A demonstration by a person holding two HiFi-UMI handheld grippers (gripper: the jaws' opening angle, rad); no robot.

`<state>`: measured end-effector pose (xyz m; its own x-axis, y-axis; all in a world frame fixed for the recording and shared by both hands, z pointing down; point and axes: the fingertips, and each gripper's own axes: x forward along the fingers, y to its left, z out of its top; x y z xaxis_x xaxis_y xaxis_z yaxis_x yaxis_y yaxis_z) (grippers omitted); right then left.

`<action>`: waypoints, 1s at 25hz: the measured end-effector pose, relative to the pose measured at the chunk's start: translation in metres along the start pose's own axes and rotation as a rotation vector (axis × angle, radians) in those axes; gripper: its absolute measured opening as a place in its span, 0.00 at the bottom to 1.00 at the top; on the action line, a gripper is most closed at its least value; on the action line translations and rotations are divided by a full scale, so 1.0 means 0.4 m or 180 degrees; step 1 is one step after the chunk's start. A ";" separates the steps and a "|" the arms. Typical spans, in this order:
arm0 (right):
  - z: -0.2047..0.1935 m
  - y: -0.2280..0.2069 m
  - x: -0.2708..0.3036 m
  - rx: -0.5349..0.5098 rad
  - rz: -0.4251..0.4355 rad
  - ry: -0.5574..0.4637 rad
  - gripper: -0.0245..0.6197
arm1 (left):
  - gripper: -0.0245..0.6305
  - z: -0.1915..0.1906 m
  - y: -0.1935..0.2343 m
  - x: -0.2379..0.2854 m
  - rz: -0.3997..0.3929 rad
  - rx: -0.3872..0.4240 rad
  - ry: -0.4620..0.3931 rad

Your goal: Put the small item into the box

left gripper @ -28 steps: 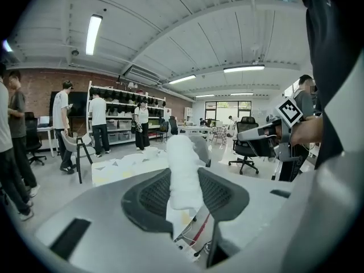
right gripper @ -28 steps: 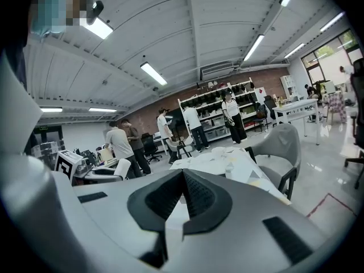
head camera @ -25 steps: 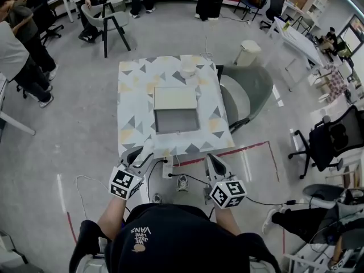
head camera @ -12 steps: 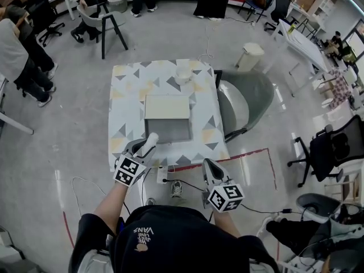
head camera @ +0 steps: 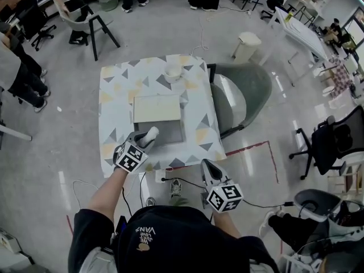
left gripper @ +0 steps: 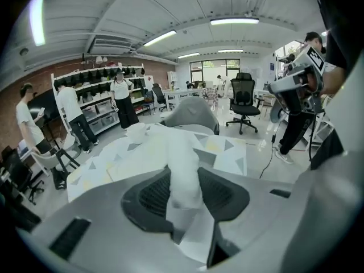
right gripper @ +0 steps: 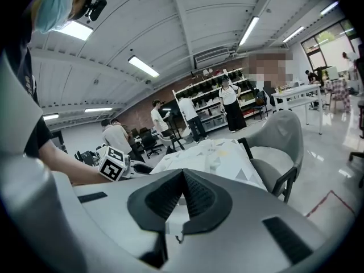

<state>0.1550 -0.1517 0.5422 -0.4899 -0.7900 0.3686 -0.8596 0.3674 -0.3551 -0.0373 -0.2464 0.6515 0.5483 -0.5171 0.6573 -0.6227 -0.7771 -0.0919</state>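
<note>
A small white soft item sticks out from between the jaws of my left gripper, which is shut on it. The left gripper hovers over the near left corner of the open box, whose grey inside shows and whose pale lid lies back behind it. In the left gripper view the white item stands up between the dark pads, with the patterned table beyond. My right gripper hangs off the table's near edge, jaws shut and empty.
The box sits on a table with a triangle-patterned cloth. A white bowl stands at its far side. A grey chair is against the right side. Cables and red tape lie on the floor; people stand at the room's far end.
My left gripper has carried the white item forward from below the table's edge to over the near corner of the box. The right gripper has stayed near the table's edge.
</note>
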 end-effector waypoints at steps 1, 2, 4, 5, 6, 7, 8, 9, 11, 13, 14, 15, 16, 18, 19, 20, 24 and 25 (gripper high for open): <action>-0.002 -0.011 0.002 0.0018 -0.0009 0.0006 0.04 | 0.26 -0.003 0.001 0.018 -0.0028 0.0039 0.0072; -0.004 -0.022 0.004 0.0036 -0.0018 0.0015 0.04 | 0.26 -0.007 0.002 0.036 -0.0052 0.0074 0.0145; -0.010 -0.043 0.008 0.0068 -0.0037 0.0040 0.04 | 0.26 -0.018 0.006 0.070 -0.0096 0.0134 0.0287; -0.012 -0.054 0.009 0.0079 -0.0049 0.0054 0.04 | 0.26 -0.023 0.008 0.086 -0.0119 0.0163 0.0353; -0.014 -0.065 0.010 0.0087 -0.0062 0.0066 0.04 | 0.26 -0.028 0.009 0.100 -0.0141 0.0193 0.0416; -0.015 -0.077 0.010 0.0094 -0.0079 0.0072 0.04 | 0.26 -0.032 0.010 0.114 -0.0161 0.0222 0.0473; -0.015 -0.089 0.011 0.0101 -0.0097 0.0074 0.04 | 0.26 -0.035 0.011 0.127 -0.0177 0.0251 0.0524; -0.014 -0.101 0.012 0.0110 -0.0116 0.0072 0.04 | 0.26 -0.037 0.013 0.140 -0.0190 0.0276 0.0573; -0.011 -0.122 0.015 0.0131 -0.0146 0.0074 0.04 | 0.26 -0.043 0.017 0.162 -0.0221 0.0324 0.0675; -0.008 -0.138 0.018 0.0151 -0.0164 0.0089 0.04 | 0.26 -0.050 0.017 0.181 -0.0261 0.0371 0.0790; -0.006 -0.146 0.021 0.0157 -0.0170 0.0097 0.04 | 0.26 -0.053 0.017 0.191 -0.0282 0.0396 0.0849; -0.005 -0.152 0.023 0.0165 -0.0172 0.0104 0.04 | 0.26 -0.058 0.017 0.202 -0.0303 0.0423 0.0909; -0.006 -0.158 0.026 0.0174 -0.0173 0.0110 0.04 | 0.26 -0.063 0.016 0.212 -0.0322 0.0451 0.0969; -0.009 -0.168 0.031 0.0192 -0.0175 0.0123 0.04 | 0.26 -0.074 0.018 0.232 -0.0342 0.0502 0.1077; -0.011 -0.174 0.033 0.0200 -0.0180 0.0128 0.04 | 0.26 -0.077 0.020 0.242 -0.0348 0.0517 0.1121; -0.011 -0.181 0.035 0.0208 -0.0192 0.0130 0.04 | 0.26 -0.079 0.021 0.252 -0.0359 0.0525 0.1158; -0.011 -0.216 0.035 0.0249 -0.0255 0.0144 0.04 | 0.26 -0.086 0.016 0.287 -0.0436 0.0554 0.1290; -0.011 -0.225 0.035 0.0251 -0.0265 0.0153 0.04 | 0.26 -0.089 0.016 0.296 -0.0441 0.0569 0.1327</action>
<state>0.2248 -0.1935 0.5832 -0.4253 -0.7911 0.4396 -0.8844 0.2603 -0.3873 0.0037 -0.2999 0.7554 0.3257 -0.2443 0.9134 -0.4334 -0.8971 -0.0854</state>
